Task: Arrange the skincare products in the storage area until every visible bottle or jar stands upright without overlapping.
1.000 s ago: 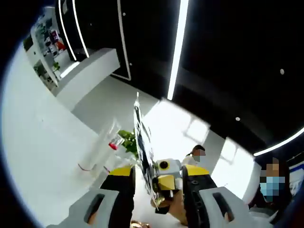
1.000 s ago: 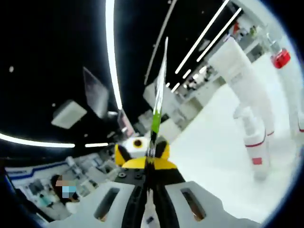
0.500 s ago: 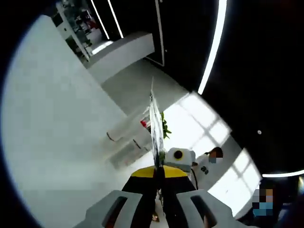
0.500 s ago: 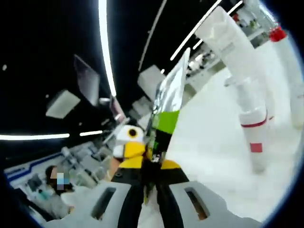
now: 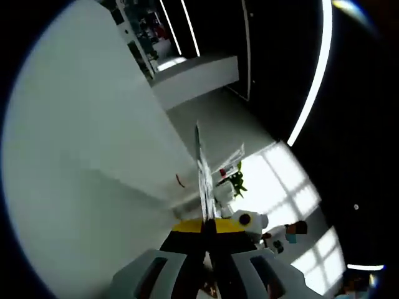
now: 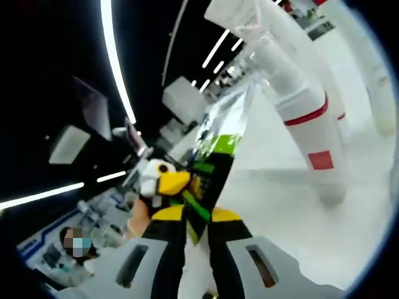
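A flat silver sachet with a green label (image 6: 219, 144) is held between both grippers. In the left gripper view the sachet (image 5: 201, 177) shows edge-on as a thin strip, and my left gripper (image 5: 207, 227) is shut on it. My right gripper (image 6: 198, 219) is shut on its lower end. The left gripper (image 6: 159, 180) appears beside the sachet in the right gripper view, and the right gripper (image 5: 244, 219) sits just past it in the left gripper view. A white bottle with a red band (image 6: 299, 103) stands close behind the sachet. Small white bottles with red marks (image 5: 227, 169) show far off.
A second white bottle (image 6: 368, 75) stands at the right on the white tabletop (image 6: 293, 212). A white surface (image 5: 75, 162) spreads across the left half of the left gripper view. People stand in the dark room behind (image 6: 75, 240).
My left gripper's jaws, open around the sachet a second ago, have shut on it. Both views have rolled, and the red-banded bottle looms larger in the right gripper view.
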Demonstrator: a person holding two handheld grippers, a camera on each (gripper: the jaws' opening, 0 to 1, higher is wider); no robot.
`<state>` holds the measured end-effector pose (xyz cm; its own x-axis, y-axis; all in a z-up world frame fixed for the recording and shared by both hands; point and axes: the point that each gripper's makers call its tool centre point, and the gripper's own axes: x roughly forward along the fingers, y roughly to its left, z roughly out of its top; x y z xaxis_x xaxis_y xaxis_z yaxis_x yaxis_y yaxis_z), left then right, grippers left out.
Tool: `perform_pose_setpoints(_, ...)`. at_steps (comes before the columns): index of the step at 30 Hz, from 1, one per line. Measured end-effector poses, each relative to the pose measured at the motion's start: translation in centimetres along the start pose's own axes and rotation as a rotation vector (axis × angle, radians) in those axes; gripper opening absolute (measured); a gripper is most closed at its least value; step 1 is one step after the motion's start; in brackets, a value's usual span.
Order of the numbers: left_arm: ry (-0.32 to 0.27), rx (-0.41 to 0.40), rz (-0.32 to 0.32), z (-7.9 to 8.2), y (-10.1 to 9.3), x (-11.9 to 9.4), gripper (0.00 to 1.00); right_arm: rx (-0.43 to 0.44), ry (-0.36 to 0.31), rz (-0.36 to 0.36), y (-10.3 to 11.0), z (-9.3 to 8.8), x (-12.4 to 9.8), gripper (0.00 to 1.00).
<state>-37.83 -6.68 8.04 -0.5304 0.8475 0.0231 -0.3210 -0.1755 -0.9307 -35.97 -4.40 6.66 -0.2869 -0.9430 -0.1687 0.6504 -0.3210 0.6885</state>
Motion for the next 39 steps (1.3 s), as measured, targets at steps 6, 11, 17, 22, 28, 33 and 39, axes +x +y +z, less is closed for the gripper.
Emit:
perform_pose_setpoints(6, -0.033, -0.06, -0.006, 0.9, 0.6, -0.3, 0.02, 0.015, 0.017, -0.009, 0.0, -0.3, -0.1, 0.05)
perform_pose_setpoints(11, -0.028, -0.057, 0.0, 0.6, 0.5, -0.1, 0.03, 0.085, 0.01, 0.004, 0.2, -0.1, -0.4, 0.0)
perform_pose_setpoints(17, -0.016, 0.009, 0.1, 0.5, 1.5, -0.2, 0.05, 0.123, 0.028, -0.016, -0.2, -0.6, 0.0, 0.0)
perform_pose_setpoints(22, -0.013, 0.022, 0.114, 1.9, 2.0, -0.7, 0.06, 0.136, 0.033, -0.026, -0.4, -0.7, 0.0, 0.0)
perform_pose_setpoints(28, -0.019, 0.031, 0.13, 1.9, 2.1, -0.9, 0.06, 0.121, 0.041, -0.041, -0.9, -0.2, 0.1, 0.0)
perform_pose_setpoints(33, -0.011, 0.068, 0.18, 1.4, 2.5, -1.1, 0.08, 0.133, 0.054, -0.054, -1.3, -0.3, 0.0, 0.0)
perform_pose_setpoints(39, -0.043, 0.089, 0.241, 1.6, 3.4, -1.9, 0.07, 0.131, 0.055, -0.074, -1.6, -0.5, -0.2, 0.0)
